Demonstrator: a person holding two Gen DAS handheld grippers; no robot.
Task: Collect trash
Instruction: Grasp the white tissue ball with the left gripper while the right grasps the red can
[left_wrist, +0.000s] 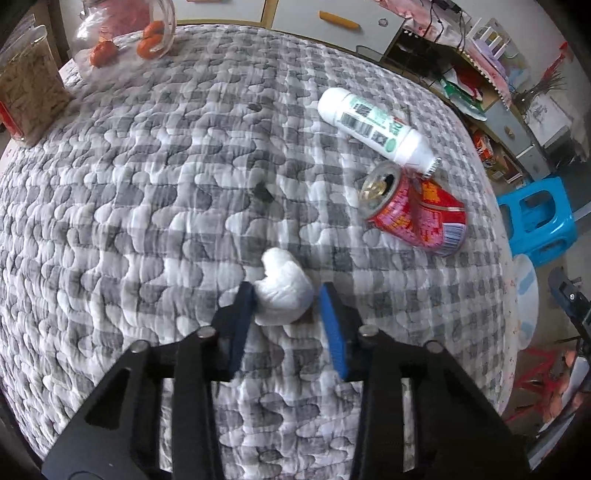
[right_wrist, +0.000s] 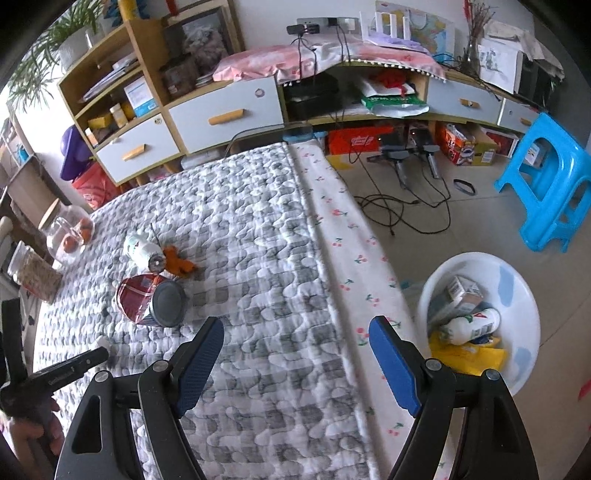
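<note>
Judging by its crumpled look, the white tissue wad (left_wrist: 282, 295) will be light, soft and easily squashed, best pinched across its middle. It is seen low in the frame's centre on the quilt (left_wrist: 147, 221), between the spread fingers of the left gripper (left_wrist: 286, 304), touching the left finger, not yet clamped. The right gripper (right_wrist: 297, 339) is held open and empty, beside the white basin (right_wrist: 517, 295) at lower right.
</note>
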